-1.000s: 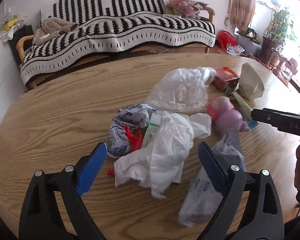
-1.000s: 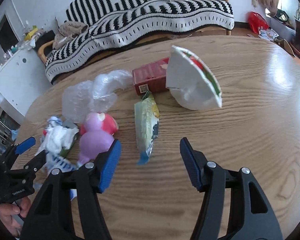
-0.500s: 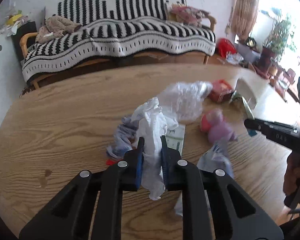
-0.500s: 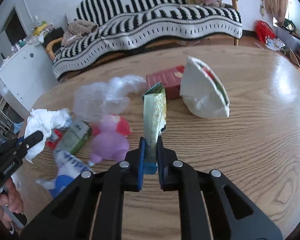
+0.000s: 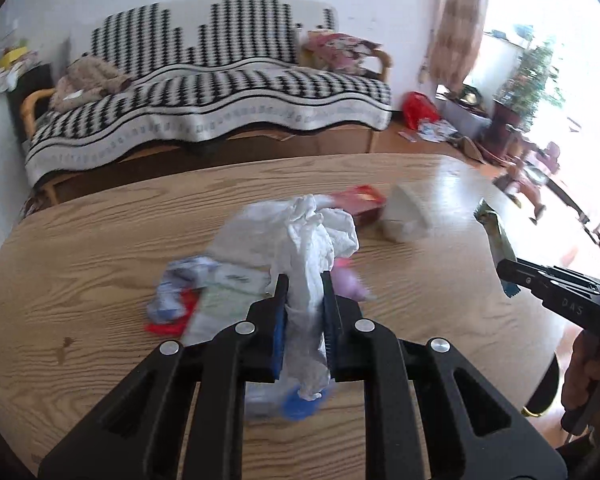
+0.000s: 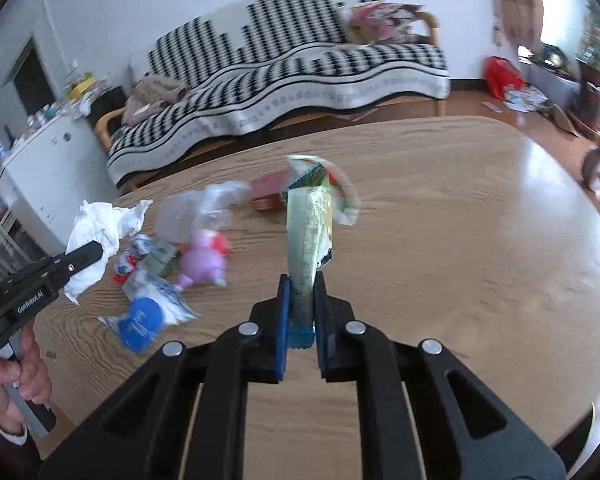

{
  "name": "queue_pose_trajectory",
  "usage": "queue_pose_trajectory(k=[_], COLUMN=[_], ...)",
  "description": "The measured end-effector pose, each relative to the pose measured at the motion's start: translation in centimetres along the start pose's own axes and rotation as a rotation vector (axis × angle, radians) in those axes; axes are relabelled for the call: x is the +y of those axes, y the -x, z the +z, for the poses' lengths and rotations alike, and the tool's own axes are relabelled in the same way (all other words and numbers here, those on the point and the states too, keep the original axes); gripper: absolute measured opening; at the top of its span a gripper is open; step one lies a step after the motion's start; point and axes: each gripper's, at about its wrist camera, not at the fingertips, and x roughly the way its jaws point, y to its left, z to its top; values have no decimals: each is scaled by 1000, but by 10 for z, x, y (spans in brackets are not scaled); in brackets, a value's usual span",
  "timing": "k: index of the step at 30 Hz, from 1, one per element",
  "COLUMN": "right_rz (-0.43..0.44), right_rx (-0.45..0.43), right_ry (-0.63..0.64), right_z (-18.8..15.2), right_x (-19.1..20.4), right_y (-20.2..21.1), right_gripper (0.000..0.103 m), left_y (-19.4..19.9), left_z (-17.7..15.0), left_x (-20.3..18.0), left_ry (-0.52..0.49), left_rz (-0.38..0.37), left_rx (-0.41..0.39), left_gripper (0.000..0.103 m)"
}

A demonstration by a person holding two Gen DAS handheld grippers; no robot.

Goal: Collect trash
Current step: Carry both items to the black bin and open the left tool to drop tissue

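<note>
Left claw (image 5: 304, 300): clamped on a crumpled white tissue (image 5: 314, 240), which stands up between the blue pads and hangs out below them, clear of the desk (image 5: 80, 248).
Right claw (image 6: 300, 304): clamped on the lower end of a green snack wrapper (image 6: 310, 232), which rises upright from the pads above the desk (image 6: 460, 260).
Left claw from the right wrist view: black tip (image 6: 78, 254) at the left edge of the frame with the white tissue (image 6: 100, 228) bunched behind it; a hand (image 6: 12, 384) grips its handle.
Right claw from the left wrist view: black tip (image 5: 508, 270) at the right edge of the frame, with the green wrapper (image 5: 496, 236) sticking up from it.
Landmark: a purple and pink toy (image 6: 204, 258) lying on the desk.
Blue-and-white plastic bag (image 6: 148, 308): just left of the toy and nearer the camera, flat on the wood.
Small green-and-white carton (image 6: 162, 258): just left of the toy, beside a crumpled blue-and-white wrapper (image 6: 134, 252) with a red scrap under it.
Clear plastic bag (image 6: 196, 210): just behind the toy.
Red box (image 6: 268, 194): behind the toy and to its right, next to the clear bag.
White paper bag with red and green print (image 6: 342, 196): right of the red box, partly hidden by the held wrapper.
Sofa (image 6: 300, 68): well behind the toy, beyond the desk, under a black-and-white striped cover.
Image quality: both views are motion-blurred, so fine print on the litter cannot be read.
</note>
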Motion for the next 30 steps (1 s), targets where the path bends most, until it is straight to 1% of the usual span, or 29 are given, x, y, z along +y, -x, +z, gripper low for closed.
queue_pose_trajectory(k=[2,5,7,8,11,12,15,18,22,25,27,30], right_rz=[-37,-96,-140,-166,-241,-267,-330,-383,-424,-437,-434,-442], right_rx=[-13,-30,-36,-39,-45,-47,-56,-47,-17,16,28,49], right_ry=[-36,-91,-138,-165,-234,-262,-331,-405,-492,-556,-590,-608], right_z=[-8,-22,-36,-45,-72,-83,-109,-137,-167,-187,-194,-201], right_x=[-31,-75,-106,-124,-170,-187,-222,-256,-287,-305,-313,-322], right_y=[22,50,70,82,114,126,154,178,197,204,206,205], right_gripper=[12,12,12,12,12,12,12,12,12,12,12,12], left_y=[-2,-6,-9,-11,-15,-16,-19,-24,-31,-40,-49,-68], left_z=[3,4,3,2,-2,-4,-15,-35,-68,-92,-113,-136], left_x=[-21,-64,-102,-114,-172,-185,-237,-295,-356,-392,-416,-436], left_ry=[-15,-51,-95,-109,-167,-179,-229,-291,-366,-410,-441,-456], left_rz=[-31,-92,-143,-160,-245,-266,-345,-424,-505,-565,-598,-631], left_rx=[1,1,3,4,8,11,24,57,110,162,205,272], left_gripper=[15,15,15,15,15,15,15,15,15,15,15,15])
